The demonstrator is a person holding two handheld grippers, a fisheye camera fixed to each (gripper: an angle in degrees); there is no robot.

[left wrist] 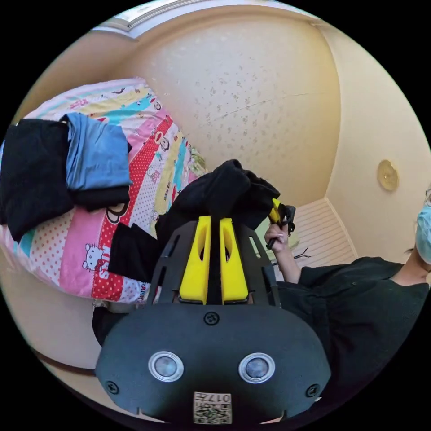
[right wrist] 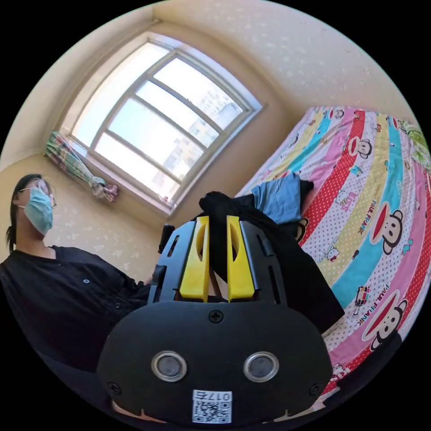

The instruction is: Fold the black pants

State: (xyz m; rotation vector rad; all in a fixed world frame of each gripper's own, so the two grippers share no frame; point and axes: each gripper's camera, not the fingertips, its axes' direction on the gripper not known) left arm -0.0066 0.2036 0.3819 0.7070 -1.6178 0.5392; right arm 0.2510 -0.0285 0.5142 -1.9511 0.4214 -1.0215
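The black pants (left wrist: 224, 188) are up in the air, not flat on the bed (left wrist: 148, 148). The left tongs (left wrist: 214, 224) are clenched on a bunch of the black cloth, with the cloth squeezed in the thin gap between the two yellow jaws. The right tongs (right wrist: 217, 224) are clenched on the pants too, and from there the cloth hangs down toward the bed's striped cartoon sheet.

The pants stretch from one pair of tongs to the other, so their long way seems to run between the two hands. Both tongs are right at the cloth, so neither is nearer. The bed lies just past the hanging cloth, and that is likely where the pants must go down to be folded.

The left gripper view shows the person's other hand (left wrist: 279, 235) holding the second tongs, and a pile of black and blue clothes (left wrist: 96, 152) lying on the bed. The right gripper view shows a bright window (right wrist: 157, 134) and the pants' loose end draped onto the sheet.
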